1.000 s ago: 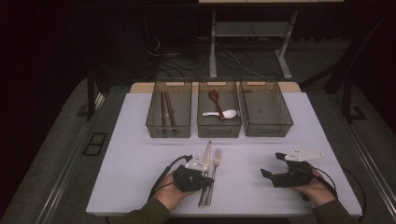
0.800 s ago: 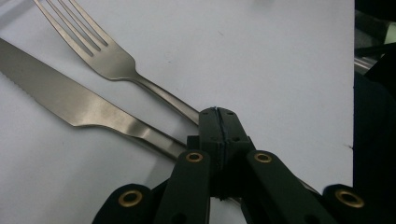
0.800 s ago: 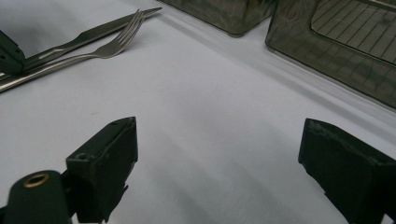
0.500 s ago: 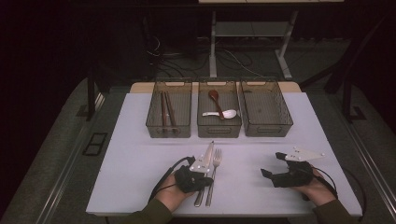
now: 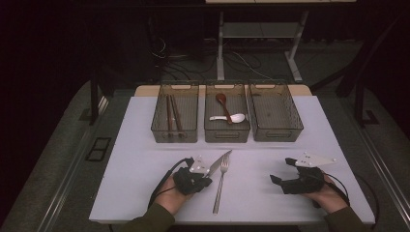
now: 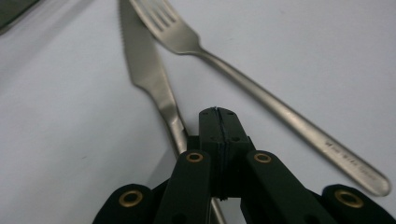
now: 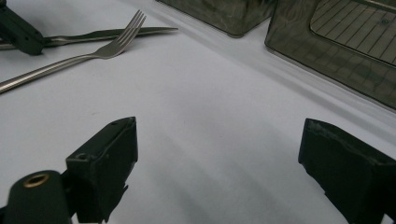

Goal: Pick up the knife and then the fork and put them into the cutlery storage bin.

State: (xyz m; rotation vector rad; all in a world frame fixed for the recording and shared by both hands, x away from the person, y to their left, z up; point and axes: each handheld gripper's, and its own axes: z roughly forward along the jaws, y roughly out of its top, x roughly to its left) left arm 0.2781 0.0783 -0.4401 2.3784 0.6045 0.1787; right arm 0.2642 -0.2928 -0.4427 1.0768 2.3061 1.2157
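Note:
A steel knife [image 5: 222,160] [image 6: 144,70] and a fork [image 5: 221,186] [image 6: 261,93] lie on the white table [image 5: 145,169] near its front edge. The knife's tip leans over towards the fork's tines. My left gripper [image 5: 208,174] [image 6: 218,114] is shut, its jaws pressed together. The knife's handle runs beneath them and I see nothing between the pads. My right gripper [image 5: 278,180] [image 7: 217,154] rests at the front right, open, with bare table between its fingers. In the right gripper view the fork [image 7: 70,60], the knife [image 7: 116,33] and the left gripper [image 7: 18,32] lie at the upper left.
Three clear bins stand in a row at the back. The left bin [image 5: 175,137] holds chopsticks [image 5: 173,116]. A wooden spoon [image 5: 222,100] and a white spoon [image 5: 229,117] lie in the middle bin [image 5: 227,137]. Nothing lies in the right bin [image 5: 278,137].
The knife's tip has swung to the right, towards the fork's tines, and the left hand has shifted slightly. The right gripper has kept still.

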